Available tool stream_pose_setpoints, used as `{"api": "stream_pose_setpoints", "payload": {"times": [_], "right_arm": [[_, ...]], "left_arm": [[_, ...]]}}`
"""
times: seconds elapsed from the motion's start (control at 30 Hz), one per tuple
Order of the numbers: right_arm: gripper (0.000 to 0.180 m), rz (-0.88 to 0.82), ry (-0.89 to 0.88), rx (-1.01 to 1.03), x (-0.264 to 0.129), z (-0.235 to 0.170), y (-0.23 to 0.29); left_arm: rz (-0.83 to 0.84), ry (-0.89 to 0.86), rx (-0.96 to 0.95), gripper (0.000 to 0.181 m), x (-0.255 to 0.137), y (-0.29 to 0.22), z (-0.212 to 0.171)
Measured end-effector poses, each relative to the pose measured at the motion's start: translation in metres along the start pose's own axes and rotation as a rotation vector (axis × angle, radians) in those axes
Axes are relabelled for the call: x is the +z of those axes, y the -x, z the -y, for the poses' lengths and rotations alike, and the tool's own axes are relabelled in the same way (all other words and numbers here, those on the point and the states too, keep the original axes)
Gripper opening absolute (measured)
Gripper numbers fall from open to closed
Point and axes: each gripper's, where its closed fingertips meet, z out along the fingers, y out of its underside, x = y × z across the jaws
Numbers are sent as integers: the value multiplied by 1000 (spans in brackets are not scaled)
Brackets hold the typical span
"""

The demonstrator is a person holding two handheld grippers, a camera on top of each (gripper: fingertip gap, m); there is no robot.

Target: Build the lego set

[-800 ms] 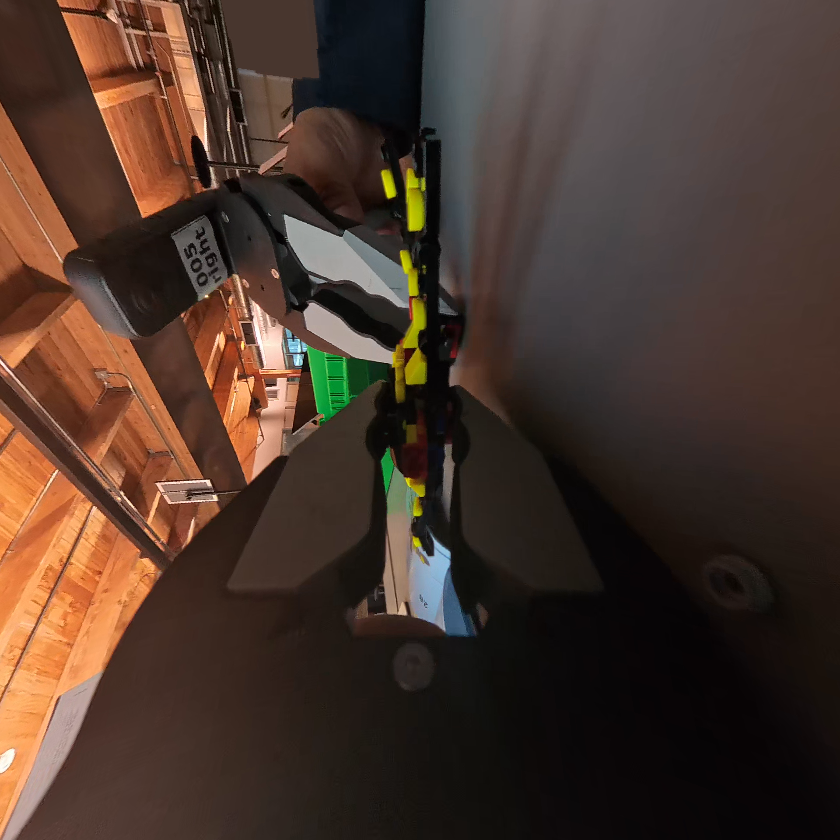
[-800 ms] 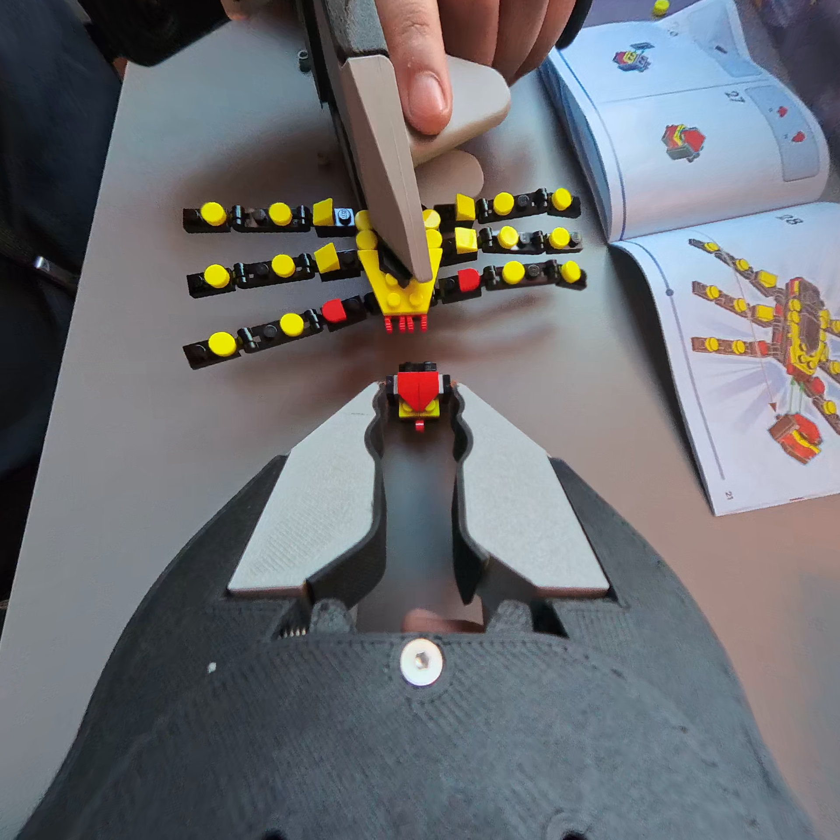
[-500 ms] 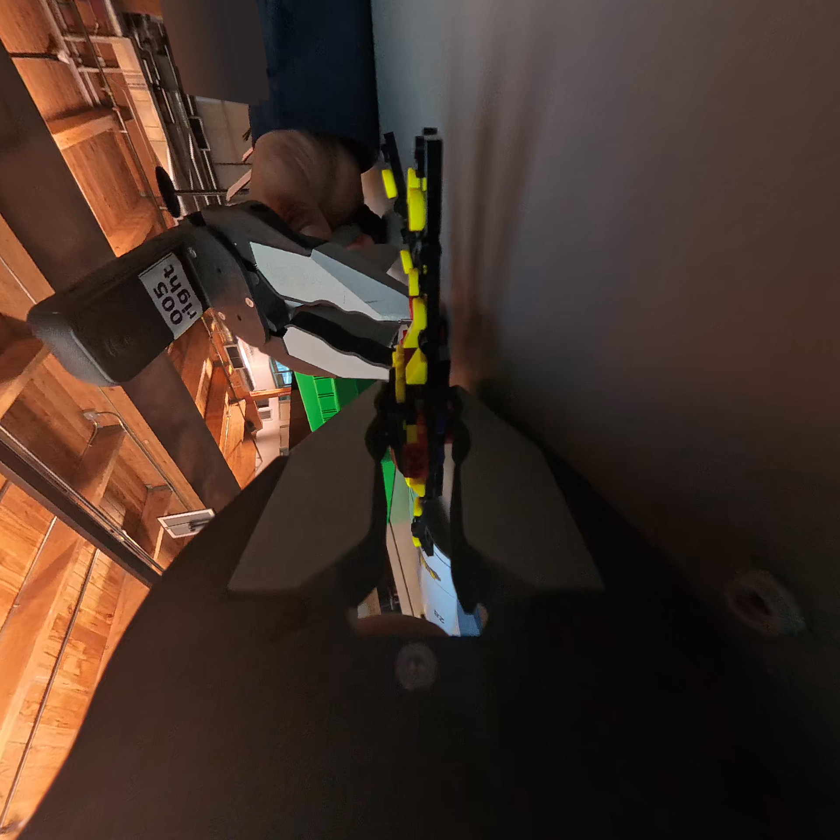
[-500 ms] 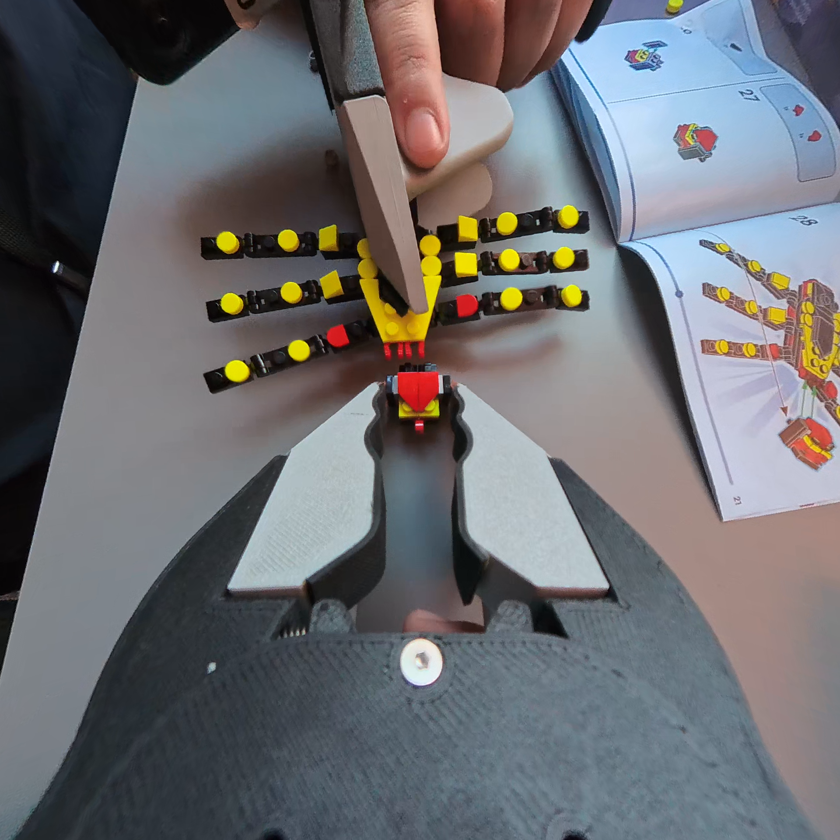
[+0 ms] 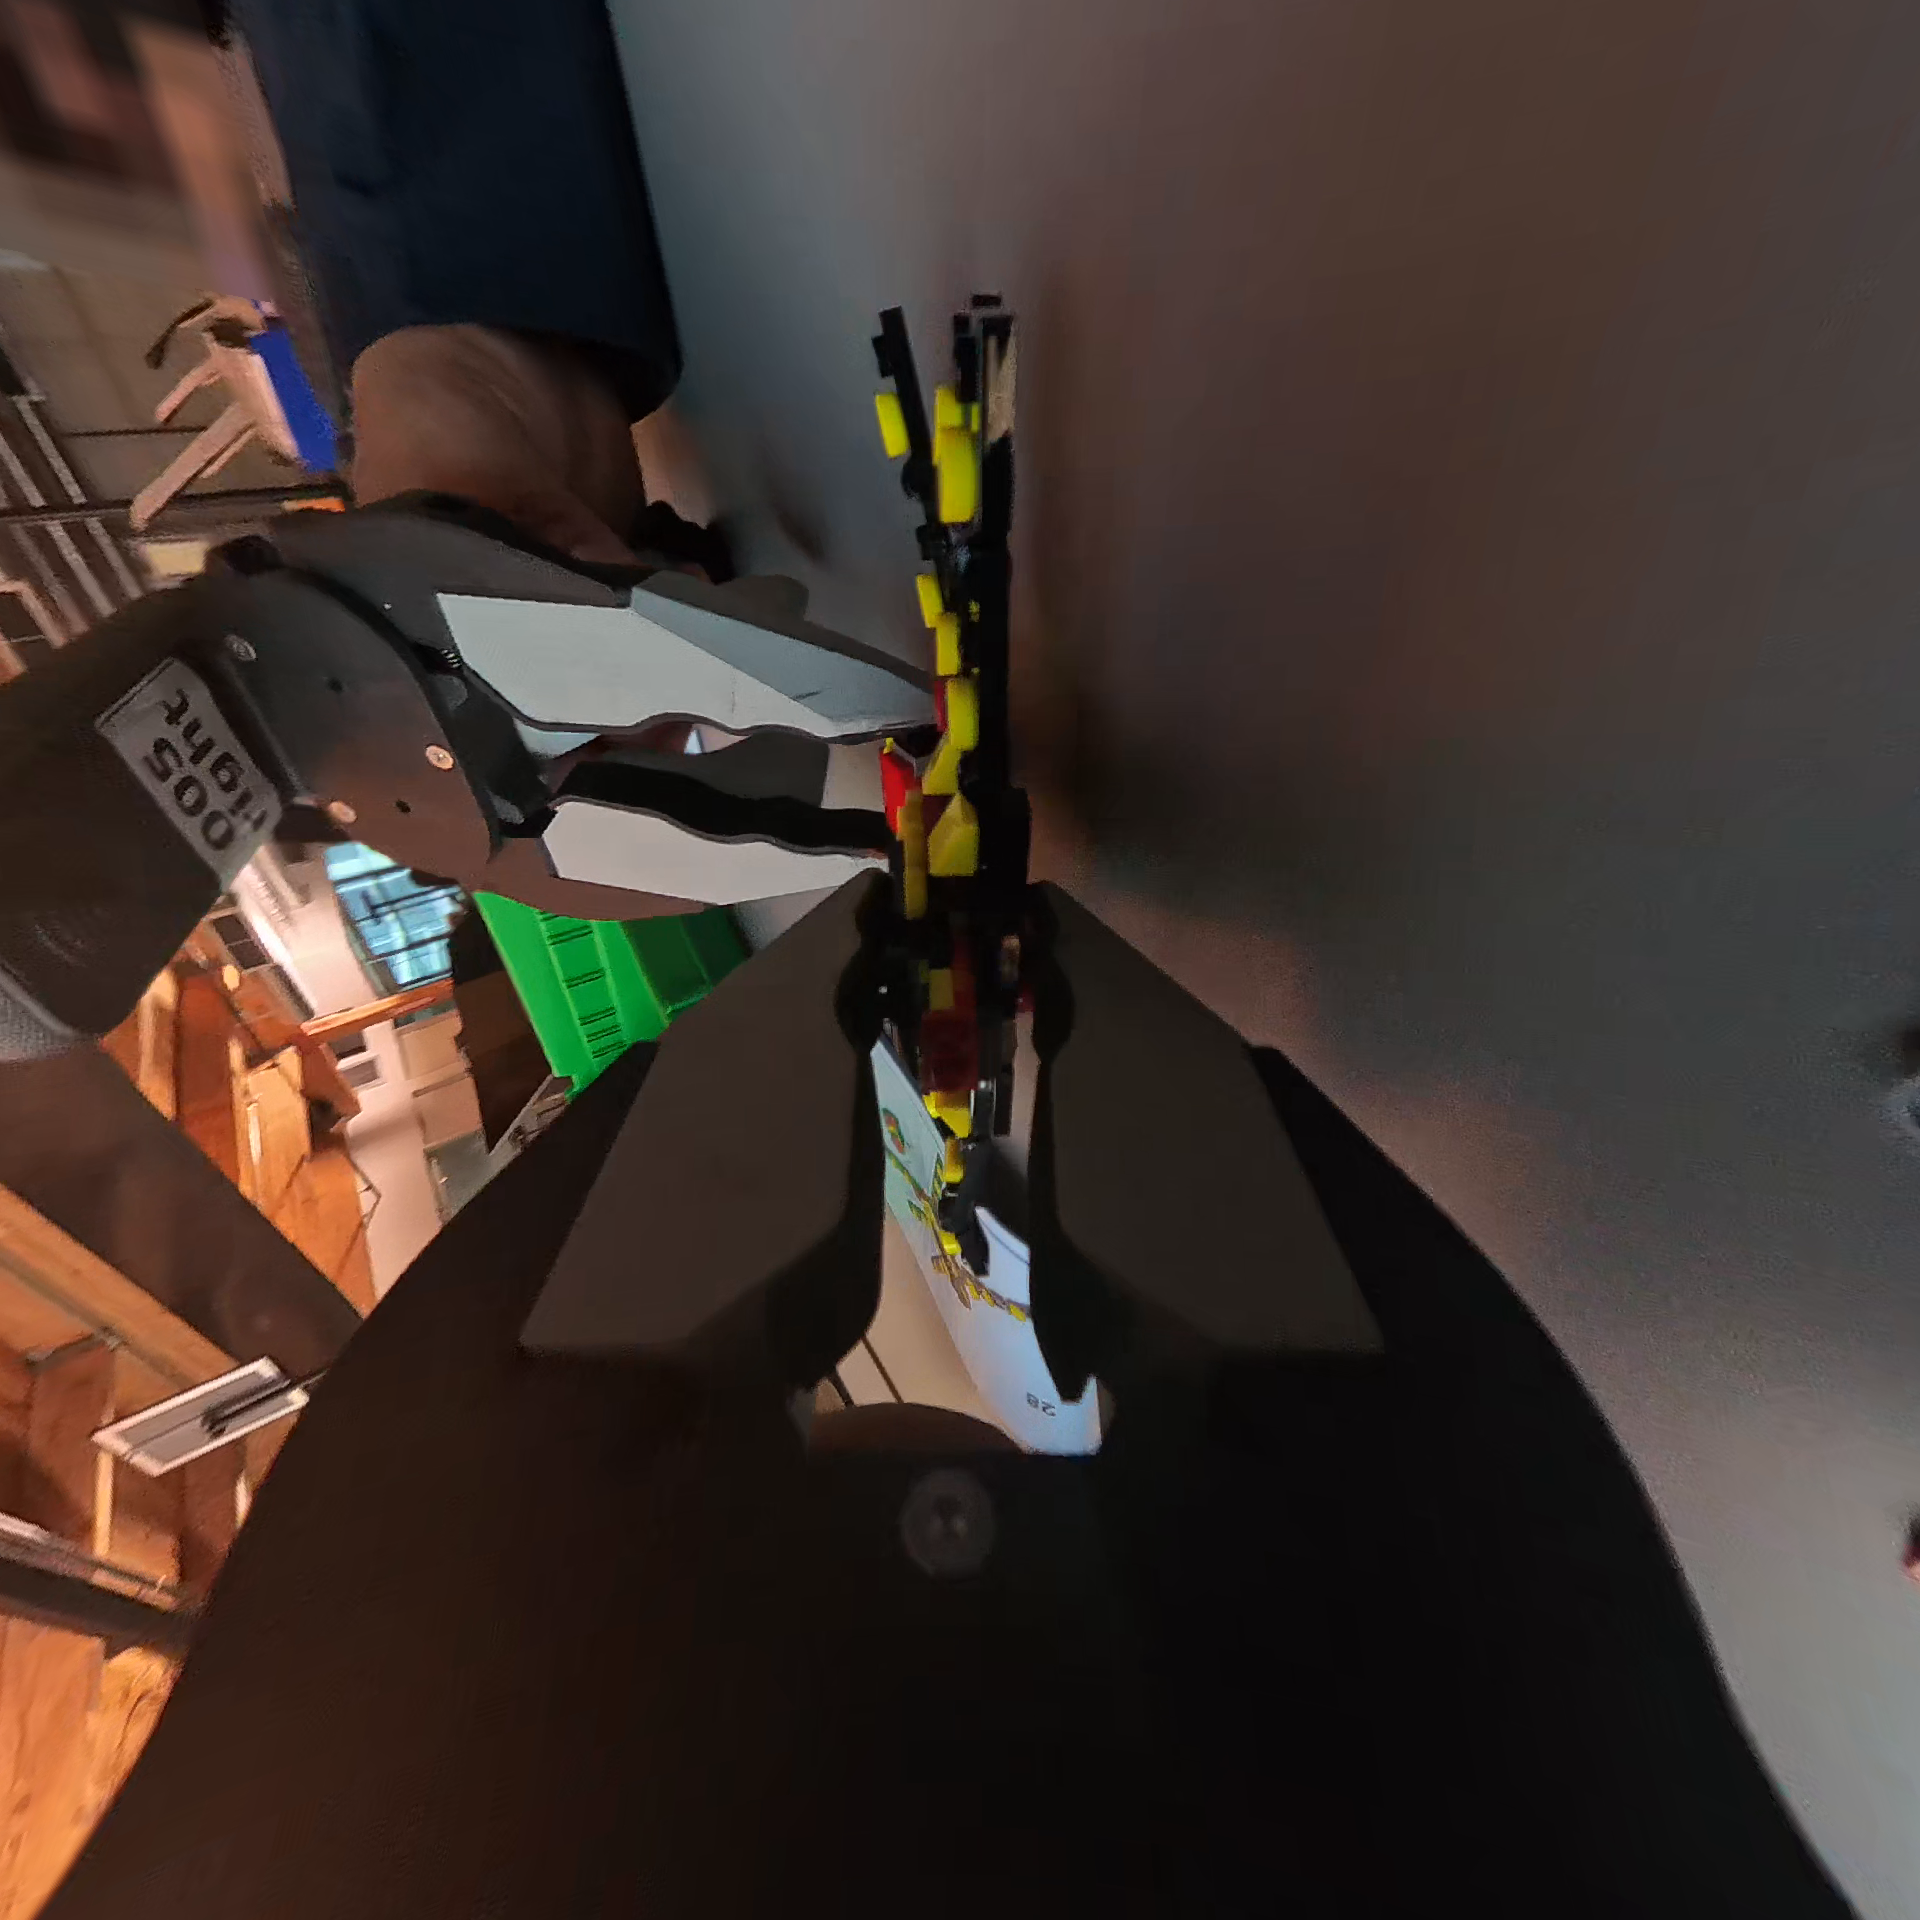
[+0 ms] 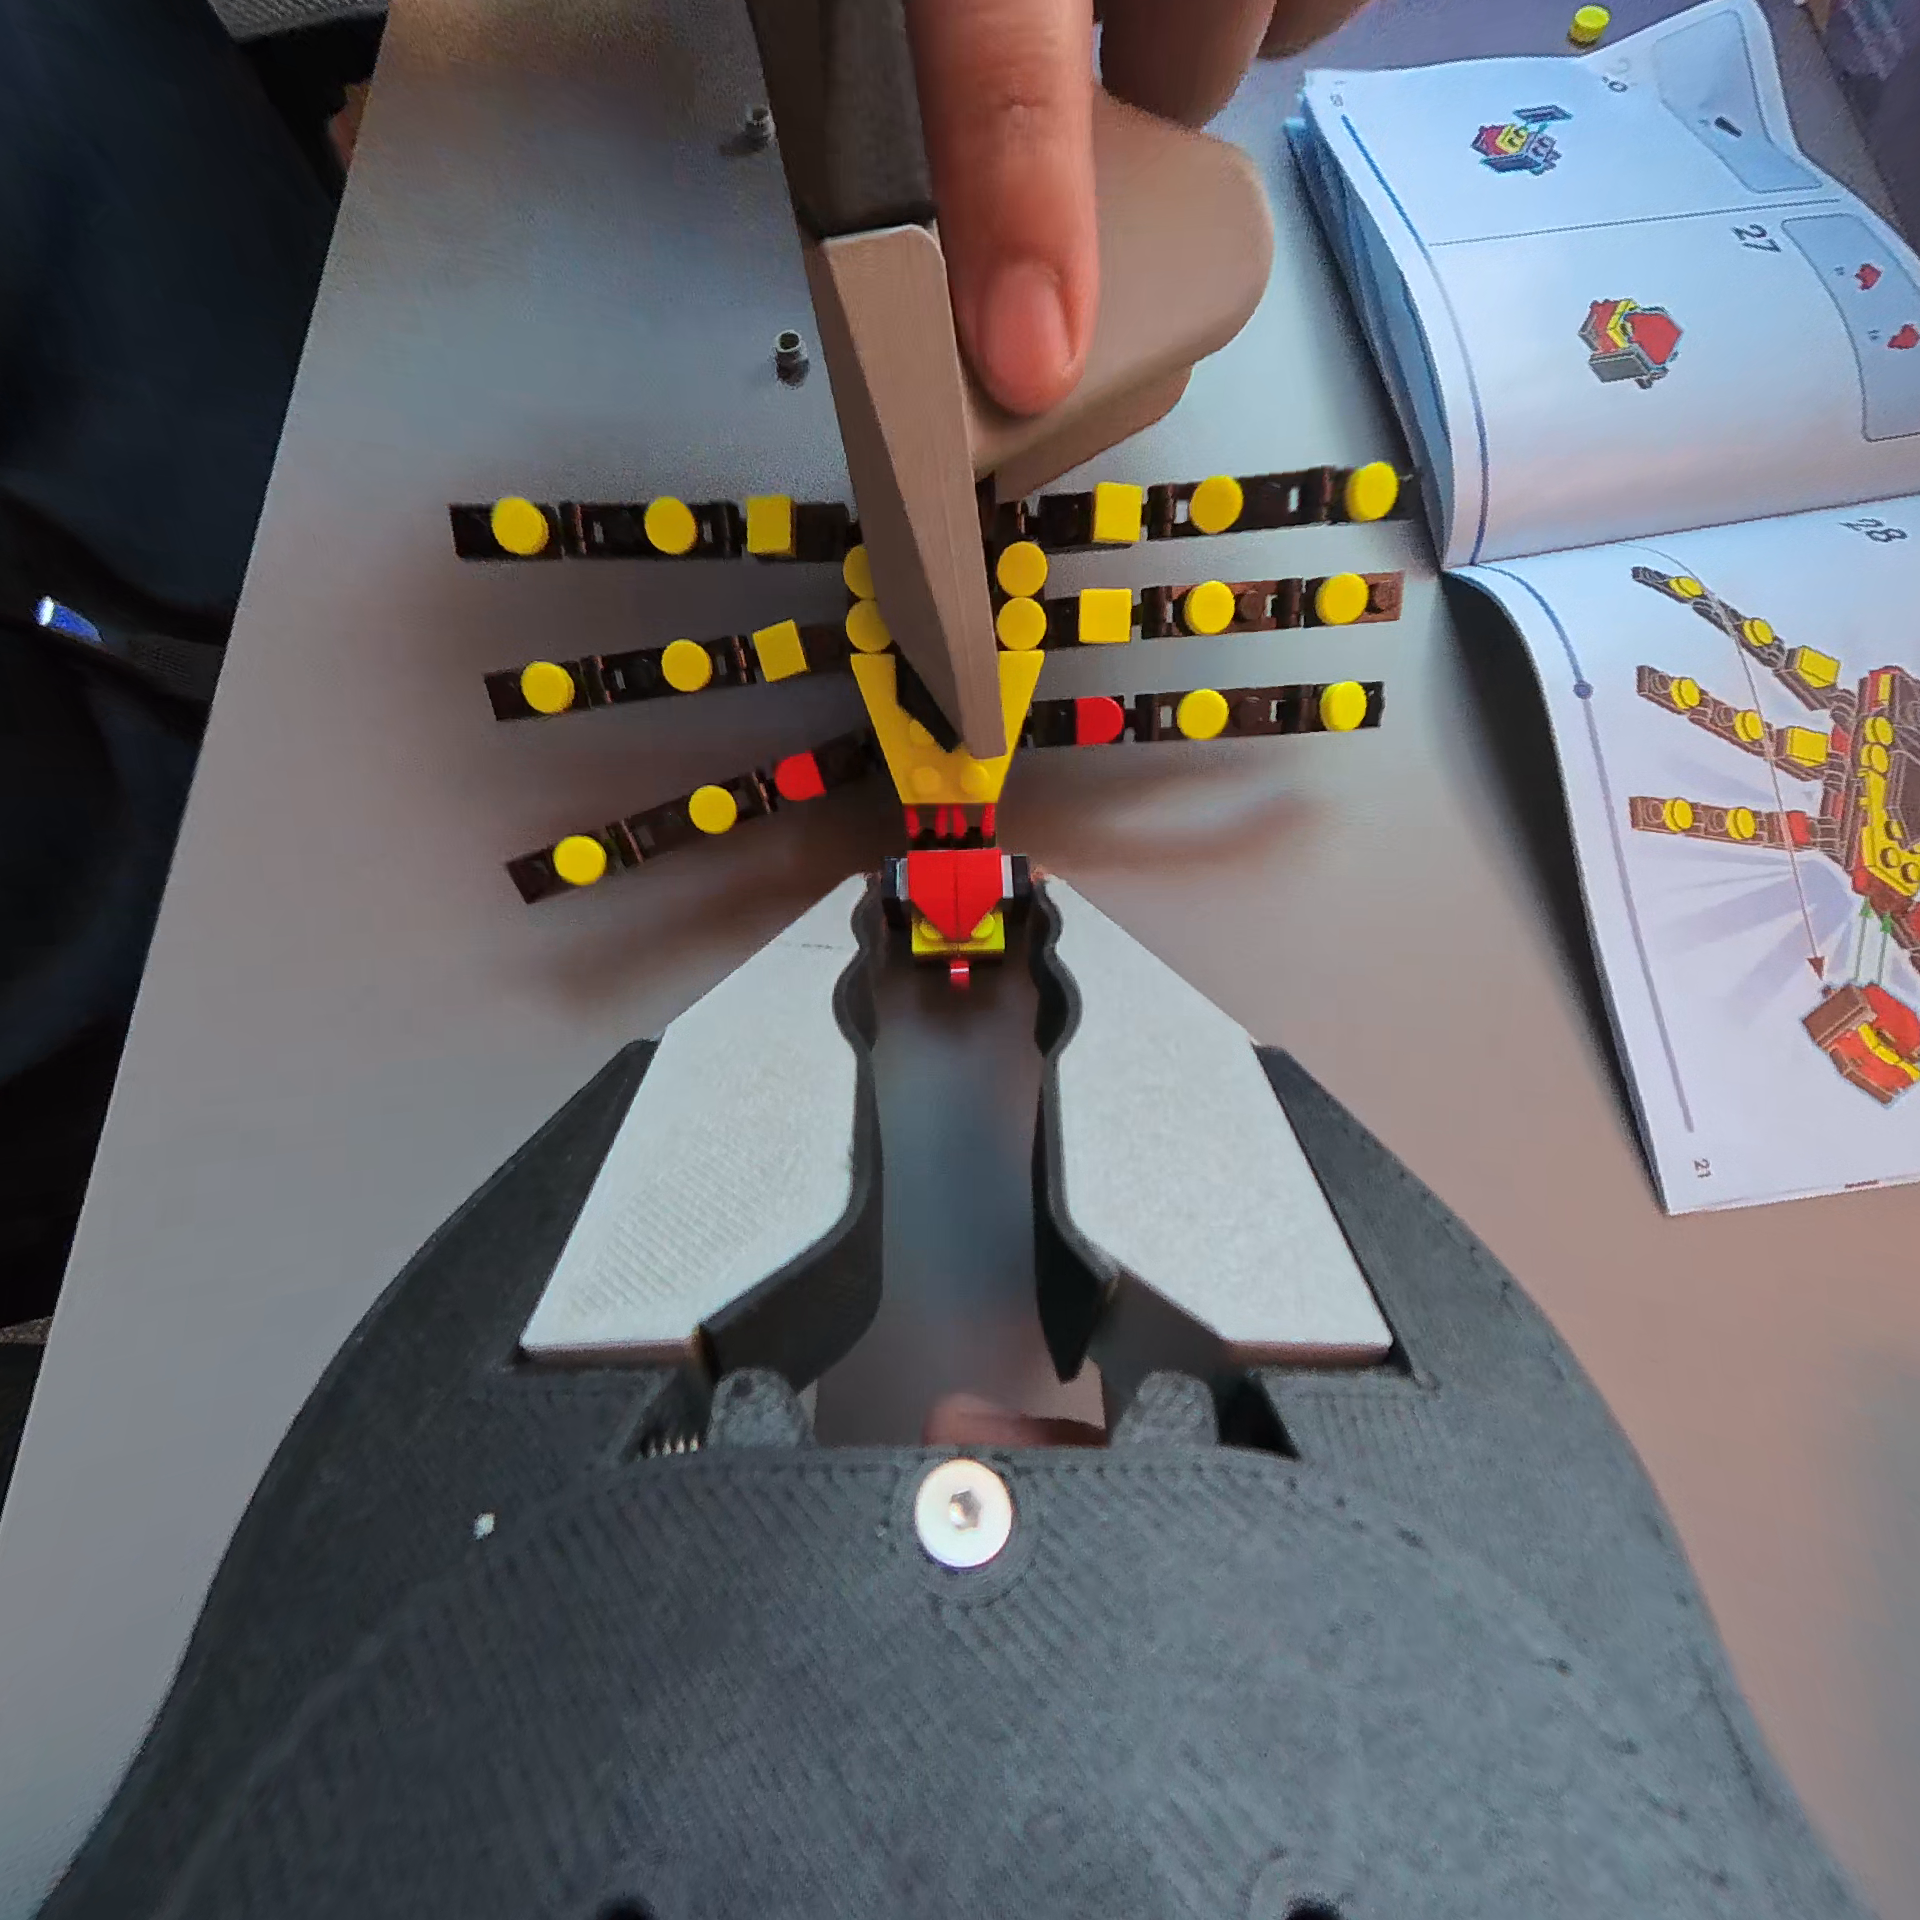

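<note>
A spider model (image 6: pixel 935 774) with a yellow body and dark legs carrying yellow and red studs lies flat on the grey table (image 6: pixel 416 1039). My left gripper (image 6: pixel 982 623) comes in from the far side and is shut on the spider's body. The left wrist view shows the same grip (image 5: pixel 951 935) with the spider (image 5: pixel 956 707) edge-on. My right gripper (image 6: pixel 954 914) is shut on a small red, yellow and black head piece (image 6: pixel 954 894). It holds the piece right at the red prongs on the spider's front end, almost touching. The right gripper (image 5: pixel 894 769) also shows in the left wrist view.
An open instruction booklet (image 6: pixel 1662 727) lies on the table to the right of the spider. A loose yellow stud (image 6: pixel 1587 21) sits beyond it. A person's hand (image 6: pixel 1018 208) holds the left gripper. Two small screws (image 6: pixel 790 353) stick up behind the spider. Dark clothing borders the table's left edge. My left and right fingertips are right by each other.
My right gripper has carried the head piece forward, and the gap to the spider's front prongs has shrunk to almost nothing. The left gripper has kept its hold on the body.
</note>
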Motion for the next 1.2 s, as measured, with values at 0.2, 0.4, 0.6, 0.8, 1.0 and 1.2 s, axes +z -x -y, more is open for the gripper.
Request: {"api": "stream_pose_setpoints", "payload": {"times": [0.2, 0.4, 0.6, 0.8, 1.0, 1.2], "right_arm": [[24, 6, 1, -14, 0, 0, 1], [25, 9, 2, -20, -1, -1, 1], [25, 24, 0, -8, -1, -1, 1], [25, 36, -1, 5, -1, -1, 1], [25, 48, -2, 18, -1, -1, 1], [25, 38, 0, 5, -1, -1, 1]], "left_arm": [[-135, -25, 26, 22, 0, 5, 0], [-267, -33, 81, 22, 0, 2, 0], [-349, -38, 91, 21, 2, 3, 0], [-448, -29, 106, 21, 2, 4, 0], [-531, -40, 102, 21, 2, 4, 0], [-519, -41, 56, 21, 3, 2, 1]]}}
